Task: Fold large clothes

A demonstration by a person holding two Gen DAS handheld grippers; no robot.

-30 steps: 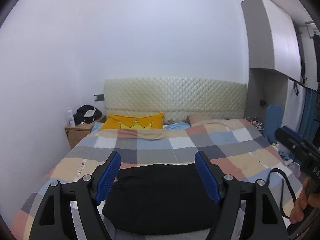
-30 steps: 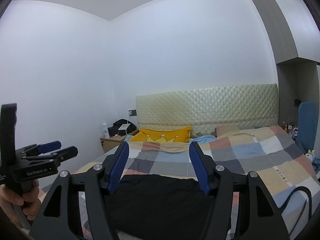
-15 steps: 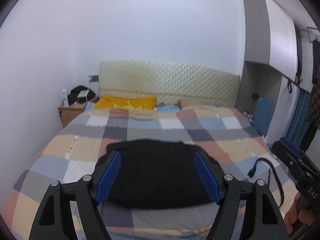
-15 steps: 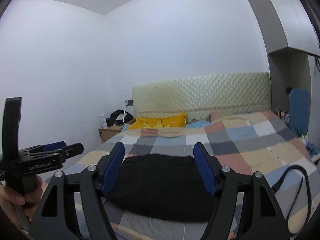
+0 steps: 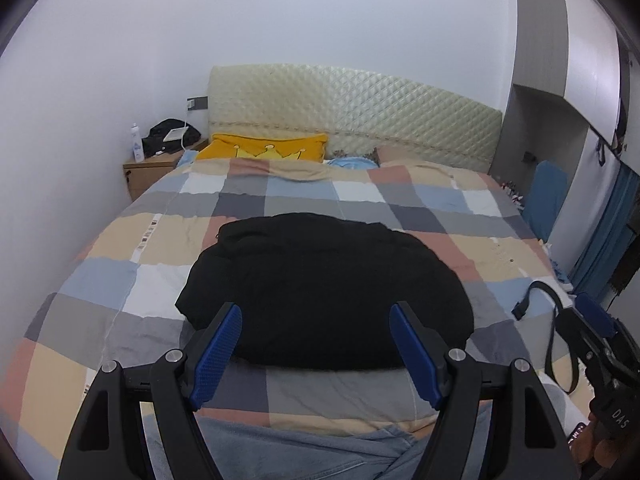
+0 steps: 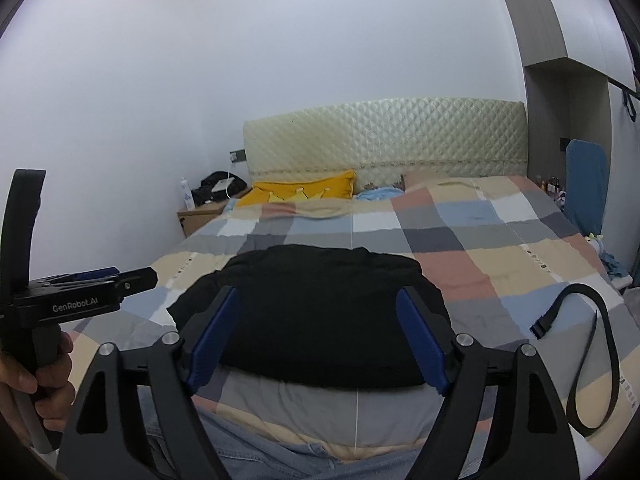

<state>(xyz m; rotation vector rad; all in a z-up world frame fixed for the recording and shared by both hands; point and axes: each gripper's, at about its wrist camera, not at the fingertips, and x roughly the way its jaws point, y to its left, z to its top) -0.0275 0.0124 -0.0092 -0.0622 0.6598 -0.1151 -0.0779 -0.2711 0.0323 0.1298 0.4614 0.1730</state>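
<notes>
Both sets of fingers spread, empty: left gripper (image 5: 316, 350), right gripper (image 6: 320, 342). Pinch the black garment (image 5: 326, 288) at its near corners, then fold evenly.

Black tongs (image 5: 316, 350) with blue ribbed pads (image 5: 218, 356), silver screws, white "GenRobot.AI" lettering.

right claw (image 6: 316, 338) wide open over a black garment (image 6: 316, 312) on the checkered bed (image 6: 500, 248), left claw (image 6: 120, 278) off to the side, black strap (image 6: 592, 344) nearby, yellow pillow (image 6: 304, 192) up top
</notes>
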